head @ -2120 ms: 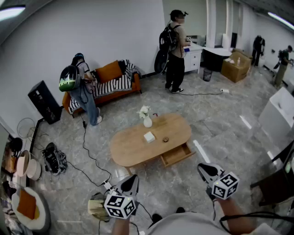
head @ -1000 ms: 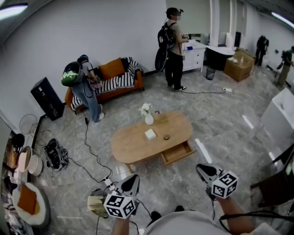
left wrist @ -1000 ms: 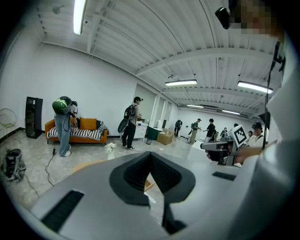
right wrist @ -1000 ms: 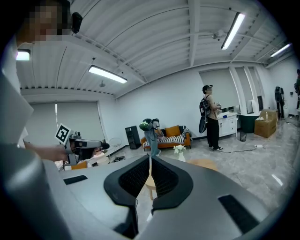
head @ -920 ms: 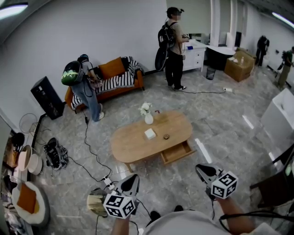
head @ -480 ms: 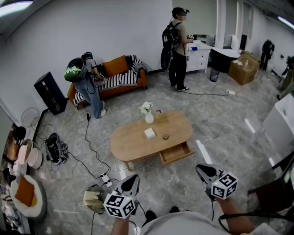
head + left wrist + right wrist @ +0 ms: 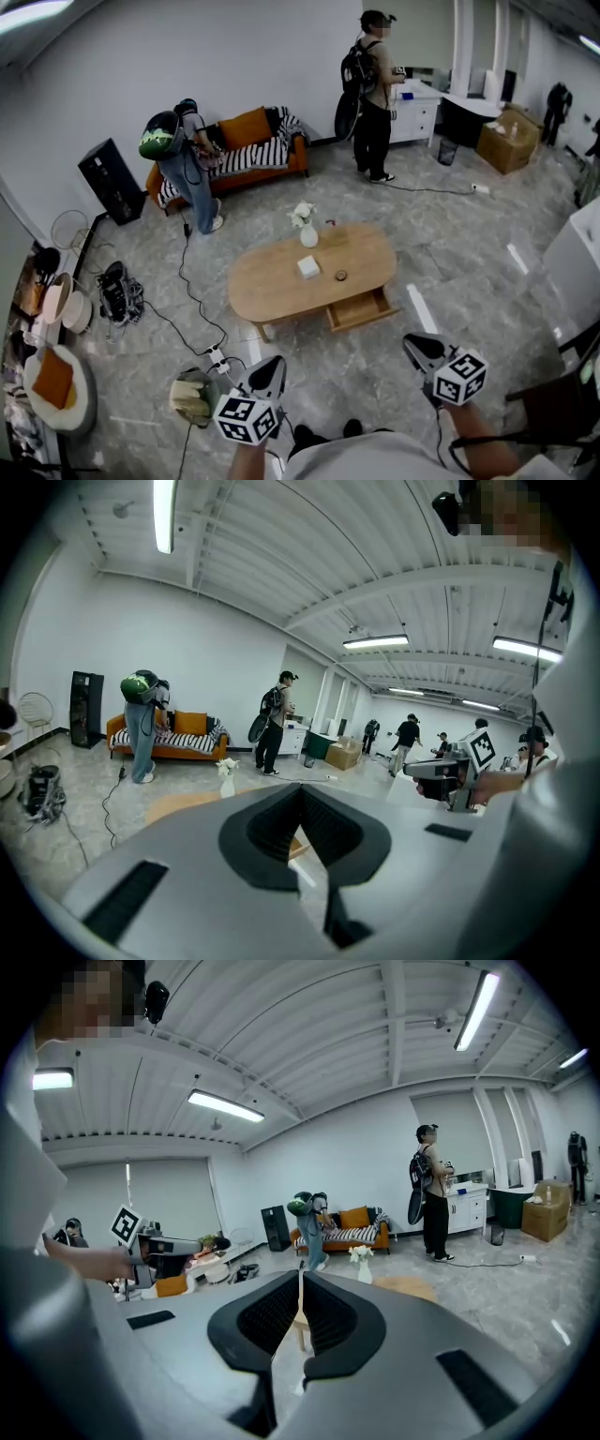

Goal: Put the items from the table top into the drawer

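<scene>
Approach step, nothing in the drawer [image 7: 359,307] yet. It hangs pulled open under the near edge of the oval tabletop [image 7: 267,292] and looks empty. On top: white box [image 7: 307,267], small dark round item [image 7: 341,276], vase w/ flowers [image 7: 308,234]. The left tool [image 7: 271,364] & right tool [image 7: 413,343] are well short of it, jaws together on both, nothing btwn them. Next, prob.: close in, part one tool's jaws, take the white box, lower it into the drawer.

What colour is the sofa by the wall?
The sofa is orange, with a striped blanket over it; the head view shows it best.
</scene>
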Demonstrator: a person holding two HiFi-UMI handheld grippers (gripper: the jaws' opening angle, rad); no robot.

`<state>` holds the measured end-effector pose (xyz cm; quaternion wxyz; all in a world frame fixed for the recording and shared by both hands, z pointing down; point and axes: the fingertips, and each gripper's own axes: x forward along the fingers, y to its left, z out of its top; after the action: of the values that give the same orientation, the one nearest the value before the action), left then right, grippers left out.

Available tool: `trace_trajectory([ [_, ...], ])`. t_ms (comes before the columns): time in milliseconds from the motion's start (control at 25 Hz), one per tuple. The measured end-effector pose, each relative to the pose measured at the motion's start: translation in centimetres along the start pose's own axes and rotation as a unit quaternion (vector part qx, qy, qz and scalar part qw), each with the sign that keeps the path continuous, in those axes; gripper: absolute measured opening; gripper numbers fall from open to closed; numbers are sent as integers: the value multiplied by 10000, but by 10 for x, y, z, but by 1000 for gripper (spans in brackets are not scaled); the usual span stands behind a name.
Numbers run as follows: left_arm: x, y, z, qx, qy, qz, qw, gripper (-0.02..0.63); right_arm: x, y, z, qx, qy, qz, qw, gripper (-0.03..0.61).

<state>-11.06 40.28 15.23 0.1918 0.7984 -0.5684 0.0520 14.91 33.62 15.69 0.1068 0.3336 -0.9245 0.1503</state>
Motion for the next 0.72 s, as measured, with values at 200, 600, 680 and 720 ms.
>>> trace_trajectory([
  [200,4,-4,3,35,55,48,10000,0,-1,-6,-1,69,37,24,10000,41],
  [600,17,-2,3,61,144,39,9999,1,9,-17,-7,190,85,-8,9998,41],
  [680,23,0,5,62,146,-2,9999,1,12,-20,-6,199,93,-39,9998,41],
  [720,26,2,5,59,146,-32,9999,0,13,-22,-6,204,94,-65,9997,41],
])
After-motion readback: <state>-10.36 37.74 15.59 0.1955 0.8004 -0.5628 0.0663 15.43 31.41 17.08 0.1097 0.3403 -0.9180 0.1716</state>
